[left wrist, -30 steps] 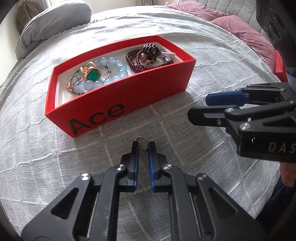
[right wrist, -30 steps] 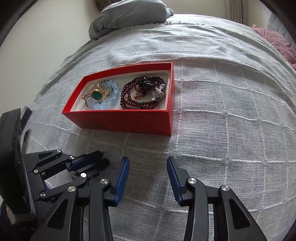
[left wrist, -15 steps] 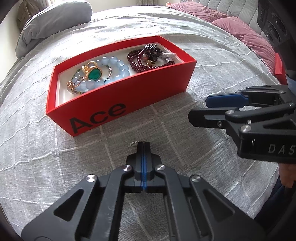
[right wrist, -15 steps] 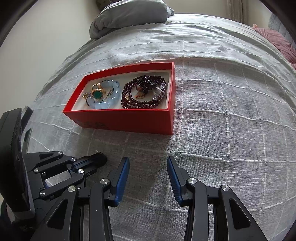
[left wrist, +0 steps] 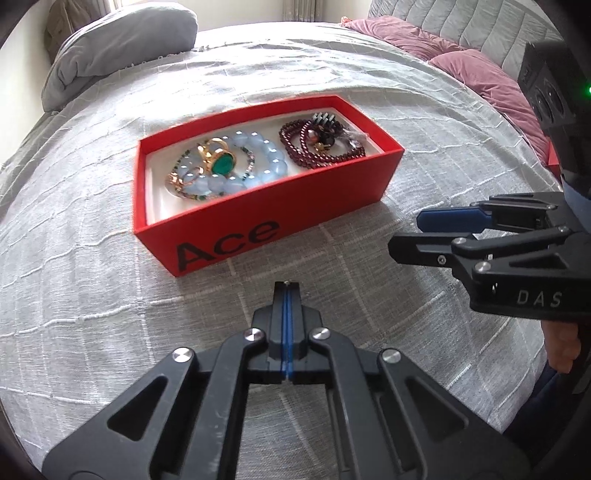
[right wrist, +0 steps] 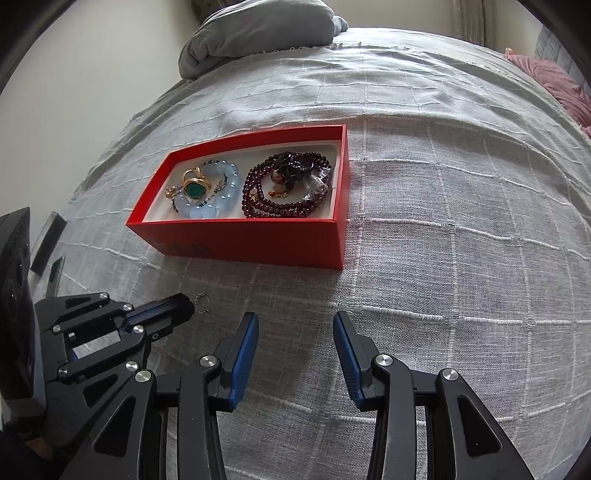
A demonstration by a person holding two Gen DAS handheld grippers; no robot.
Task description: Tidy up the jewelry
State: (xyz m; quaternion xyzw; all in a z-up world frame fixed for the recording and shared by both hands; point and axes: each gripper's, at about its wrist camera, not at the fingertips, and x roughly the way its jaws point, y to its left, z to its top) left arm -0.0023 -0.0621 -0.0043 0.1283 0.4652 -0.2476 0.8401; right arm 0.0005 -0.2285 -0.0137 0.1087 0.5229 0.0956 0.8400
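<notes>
A red box [left wrist: 258, 206] sits on a bed with a grey blanket [left wrist: 110, 295]. The box has the word "Ace" on its front wall. Inside, on one side, lie a blue bead bracelet [left wrist: 255, 166] and a gold ring with a green stone [left wrist: 221, 162]. On the other side lie dark red beads [left wrist: 317, 146].

The left hand-held gripper [left wrist: 287, 286] is pressed tight together, low over the blanket, just in front of the box. In the right wrist view a small silver chain loop [right wrist: 202, 303] pokes out at its tip [right wrist: 184, 304] and lies on the blanket. In the left wrist view only a tiny bit of metal shows at the tip. I cannot tell for sure if the chain is pinched or just lies beside the tip.

The right hand-held gripper [right wrist: 295, 332] is spread apart with nothing between its blue pads [right wrist: 243, 354]. It hangs over bare blanket, near the left one. The chain is off to its left, close to the box but outside it. A grey pillow [right wrist: 258, 33] lies far behind the box.
</notes>
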